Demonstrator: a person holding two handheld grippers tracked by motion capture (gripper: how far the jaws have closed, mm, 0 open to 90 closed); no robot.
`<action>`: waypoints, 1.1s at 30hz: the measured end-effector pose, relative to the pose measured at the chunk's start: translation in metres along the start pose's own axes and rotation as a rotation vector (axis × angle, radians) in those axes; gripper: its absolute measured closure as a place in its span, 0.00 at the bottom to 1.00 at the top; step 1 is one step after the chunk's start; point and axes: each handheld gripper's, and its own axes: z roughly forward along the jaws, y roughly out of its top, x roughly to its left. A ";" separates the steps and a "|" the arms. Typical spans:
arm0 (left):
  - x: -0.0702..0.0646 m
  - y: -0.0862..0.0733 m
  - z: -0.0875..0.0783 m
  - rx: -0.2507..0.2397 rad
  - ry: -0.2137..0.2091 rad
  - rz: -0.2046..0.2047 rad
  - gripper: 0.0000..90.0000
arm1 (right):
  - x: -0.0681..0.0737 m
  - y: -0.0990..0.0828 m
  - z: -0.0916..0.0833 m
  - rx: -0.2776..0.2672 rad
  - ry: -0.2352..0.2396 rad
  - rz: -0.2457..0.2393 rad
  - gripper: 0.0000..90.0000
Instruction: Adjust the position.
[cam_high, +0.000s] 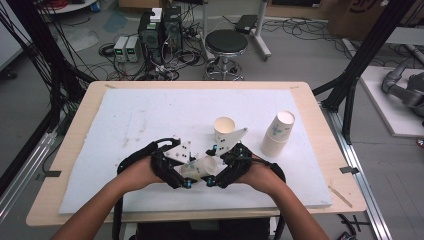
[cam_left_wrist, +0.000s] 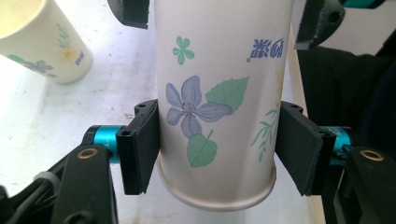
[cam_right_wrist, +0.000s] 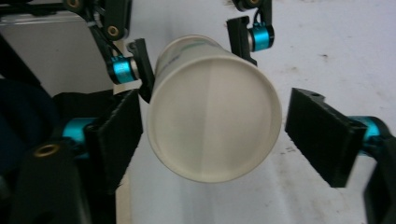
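Paper cup (cam_high: 200, 167) hangs on its side above the bench (cam_high: 150, 115), pinched near its rim by my left gripper (cam_left_wrist: 217, 154). Its base faces my right gripper (cam_right_wrist: 212, 140), whose fingers (cam_right_wrist: 322, 133) straddle it, spread, not touching.

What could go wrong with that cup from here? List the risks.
1. The left gripper pinches the thin paper cup near its rim and may dent it.
2. The right gripper has one pad against the cup's closed end and the other apart; closing off-centre may twist or knock the cup loose.
3. The standing cup close behind may get tipped.
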 end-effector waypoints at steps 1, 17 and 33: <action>0.000 0.000 0.001 0.000 -0.003 -0.001 0.39 | 0.000 0.000 0.000 -0.001 0.007 -0.008 0.26; 0.000 -0.017 -0.003 -0.188 0.009 -0.071 0.19 | -0.002 -0.002 -0.004 0.009 0.066 -0.024 0.40; -0.011 -0.052 0.000 -0.503 0.050 -0.209 0.19 | 0.005 -0.036 -0.013 -0.173 0.042 0.033 0.40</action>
